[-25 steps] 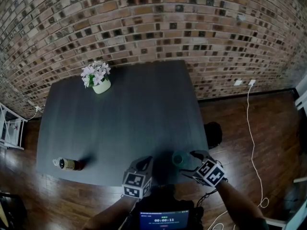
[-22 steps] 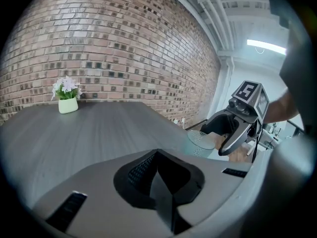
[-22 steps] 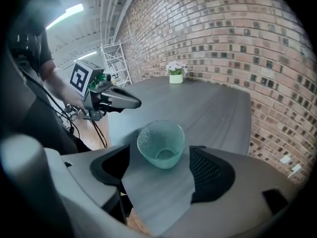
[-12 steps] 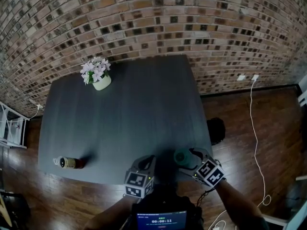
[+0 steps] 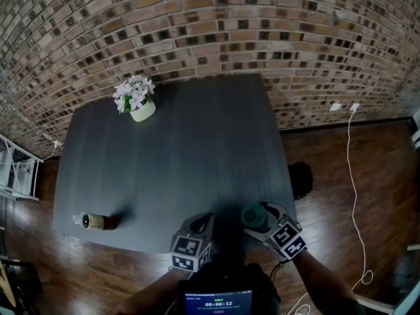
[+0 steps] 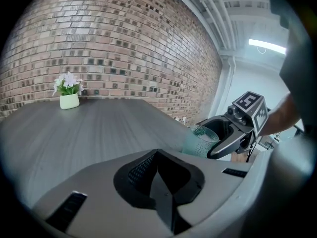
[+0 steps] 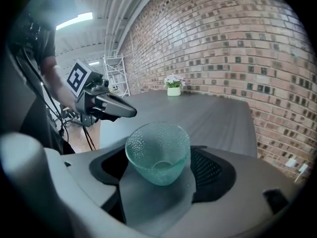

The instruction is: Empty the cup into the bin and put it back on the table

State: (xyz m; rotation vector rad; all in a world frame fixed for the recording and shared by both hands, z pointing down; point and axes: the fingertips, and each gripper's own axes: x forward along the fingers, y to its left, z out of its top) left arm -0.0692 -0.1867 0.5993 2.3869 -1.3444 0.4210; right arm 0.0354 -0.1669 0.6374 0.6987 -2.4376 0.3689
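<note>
At table point(image 5: 164, 156), R hand-held gripper point(image 7: 157, 175) grips dimpled glass cup point(image 7: 157, 148), L hand-held gripper point(image 6: 161, 185) closed

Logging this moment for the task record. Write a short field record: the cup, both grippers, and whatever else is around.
cup: green glass, at the table's near right corner, nothing visible inside
right gripper: shut on the cup
left gripper: jaws together, empty, beside the right one
table: dark grey
flowers: in a pot, upright, far left corner
bottle: on its side, near left edge
floor: dark shape right of the table, possibly the bin
</note>
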